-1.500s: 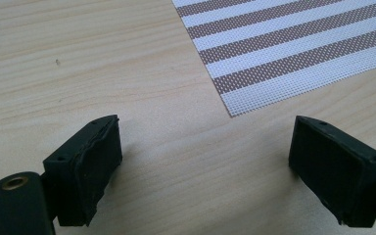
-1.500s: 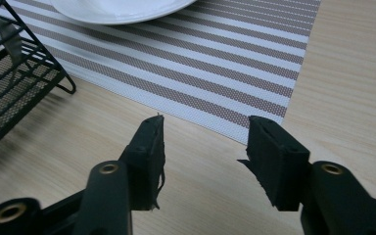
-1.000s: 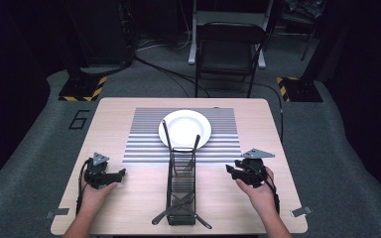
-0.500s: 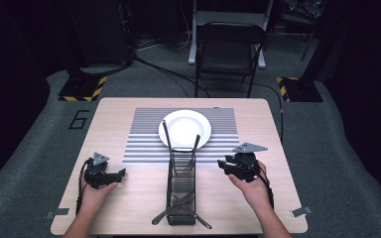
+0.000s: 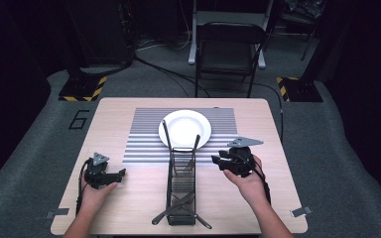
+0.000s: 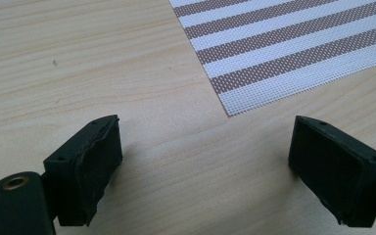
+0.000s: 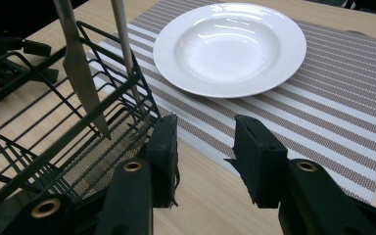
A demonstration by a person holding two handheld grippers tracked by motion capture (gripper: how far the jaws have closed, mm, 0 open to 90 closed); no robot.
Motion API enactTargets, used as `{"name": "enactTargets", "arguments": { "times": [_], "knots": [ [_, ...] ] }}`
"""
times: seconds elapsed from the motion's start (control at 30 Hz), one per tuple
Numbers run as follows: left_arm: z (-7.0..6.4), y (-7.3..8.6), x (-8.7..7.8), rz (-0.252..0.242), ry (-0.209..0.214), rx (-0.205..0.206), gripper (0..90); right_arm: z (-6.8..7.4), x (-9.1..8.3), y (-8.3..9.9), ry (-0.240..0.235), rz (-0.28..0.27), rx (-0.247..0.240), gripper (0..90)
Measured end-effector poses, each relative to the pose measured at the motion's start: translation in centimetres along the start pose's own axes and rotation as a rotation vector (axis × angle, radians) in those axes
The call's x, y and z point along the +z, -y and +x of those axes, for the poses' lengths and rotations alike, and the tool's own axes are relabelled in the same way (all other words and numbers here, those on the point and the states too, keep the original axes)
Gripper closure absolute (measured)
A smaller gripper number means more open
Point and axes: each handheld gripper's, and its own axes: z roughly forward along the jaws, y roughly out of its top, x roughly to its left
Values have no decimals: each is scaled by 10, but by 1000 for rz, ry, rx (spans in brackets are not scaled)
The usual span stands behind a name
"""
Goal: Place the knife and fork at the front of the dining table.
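Right gripper view: wire rack (image 7: 54,132) just left of open right tongs (image 7: 203,147).

The desk (image 5: 129,198) is seen in pale, light-brown wood grain. The placemat (image 5: 144,134) toward its far edge is patterned in thin stripes of white and greyish brown. A plain glossy white is shown by the plate (image 5: 184,129). The wire rack (image 5: 181,188) at the near edge is coloured black, and the knife (image 7: 81,73) and fork (image 7: 125,54) in it are silver. Both the left hand-held gripper (image 5: 120,173) and the right hand-held gripper (image 5: 217,162) are black.
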Motion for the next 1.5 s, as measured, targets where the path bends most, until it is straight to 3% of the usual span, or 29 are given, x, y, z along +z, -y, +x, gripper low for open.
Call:
{"name": "enactTargets", "arguments": {
  "times": [0.53, 1.27, 1.5],
  "knots": [
    [0, 0, 0, -3, 0, -1, 123, 15, 7, -25, -58, -12, -33, 641],
    [0, 0, 0, -3, 1, 0, 124, 29, 33, -34, -114, 1, -54, 711],
    [0, -1, 0, 3, 3, 4, 123, 30, 38, -37, -134, -12, -34, 717]
  ]
}}
